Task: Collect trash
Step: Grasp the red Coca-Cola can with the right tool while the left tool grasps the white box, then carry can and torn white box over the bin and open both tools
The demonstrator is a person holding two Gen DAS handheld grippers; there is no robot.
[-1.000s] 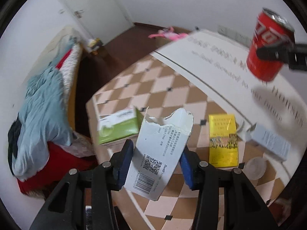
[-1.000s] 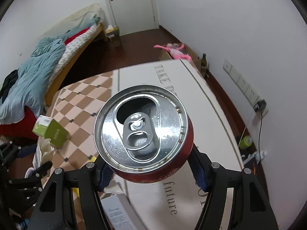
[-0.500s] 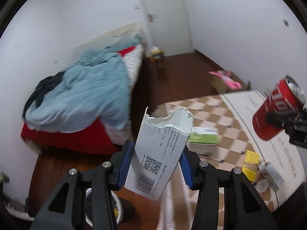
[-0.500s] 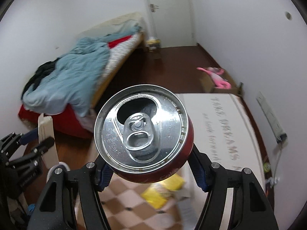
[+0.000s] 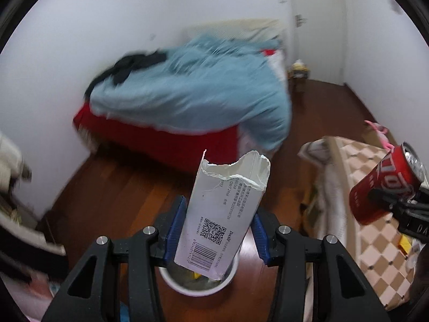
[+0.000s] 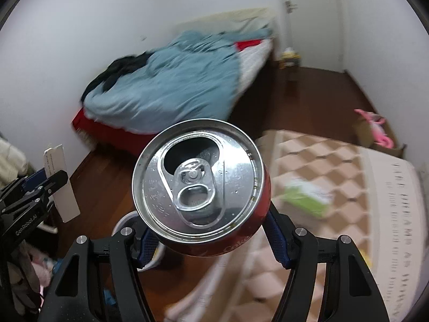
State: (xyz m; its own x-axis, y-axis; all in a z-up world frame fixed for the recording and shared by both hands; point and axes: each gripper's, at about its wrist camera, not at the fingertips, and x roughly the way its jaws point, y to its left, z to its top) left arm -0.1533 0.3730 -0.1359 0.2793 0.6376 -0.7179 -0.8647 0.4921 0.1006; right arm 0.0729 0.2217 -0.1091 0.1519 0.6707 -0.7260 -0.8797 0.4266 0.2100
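Wooden floor, white bin on it

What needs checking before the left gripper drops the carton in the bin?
1. Left gripper grip on the torn white carton: ok, both blue pads press its sides.
2. Carton over the white bin: ok, its lower end hangs above the opening in the left wrist view.
3. Bin has room: cannot tell, the carton hides most of the inside.
4. Right gripper grip on the red can: ok, clamped between the pads.
5. Can clear of the carton's drop path: ok, it sits well to the right.
6. Can empty: cannot tell, only a dark opening shows.
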